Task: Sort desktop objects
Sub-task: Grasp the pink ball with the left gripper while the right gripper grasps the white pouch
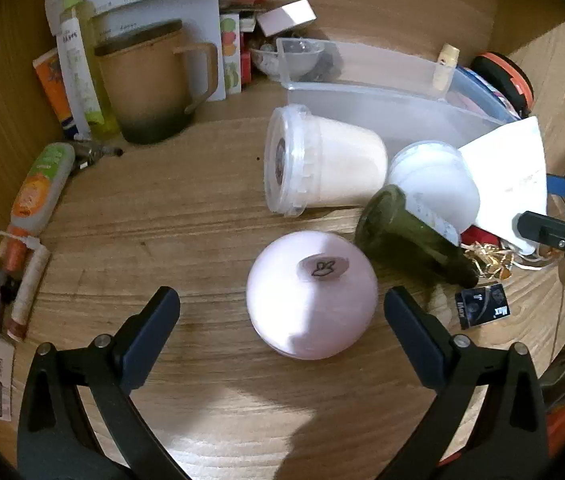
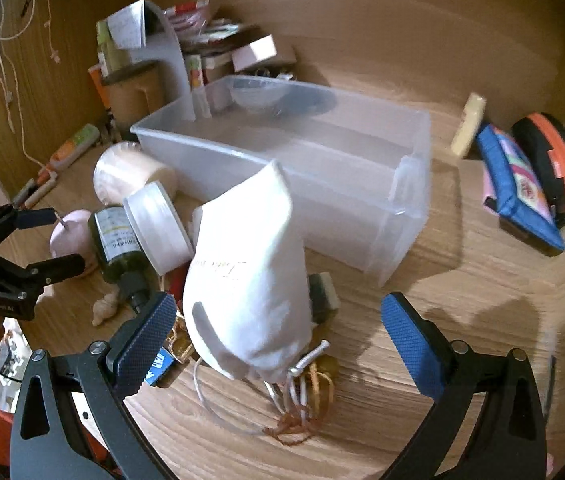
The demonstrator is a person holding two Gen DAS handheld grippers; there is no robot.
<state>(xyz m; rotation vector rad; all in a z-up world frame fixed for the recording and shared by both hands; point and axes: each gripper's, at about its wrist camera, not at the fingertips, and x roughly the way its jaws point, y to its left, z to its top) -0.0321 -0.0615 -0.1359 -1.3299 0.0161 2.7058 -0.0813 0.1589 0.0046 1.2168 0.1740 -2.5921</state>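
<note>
A pink round candle (image 1: 311, 294) stands on the wooden desk between the open fingers of my left gripper (image 1: 282, 310), which does not touch it. It also shows in the right wrist view (image 2: 67, 236). Behind it lie a white tub on its side (image 1: 322, 160), a white jar (image 1: 434, 184) and a dark green bottle (image 1: 406, 236). A clear plastic bin (image 2: 322, 168) stands behind them. My right gripper (image 2: 278, 320) is open around a white drawstring pouch (image 2: 248, 272) that leans on the bin.
A tan mug (image 1: 150, 88), tubes and papers crowd the back left. A blue pouch (image 2: 518, 184) and an orange-black case (image 2: 550, 160) lie at the right. Gold wrappers and cords (image 2: 302, 400) lie under the white pouch. A small black card (image 1: 482, 306) lies by the bottle.
</note>
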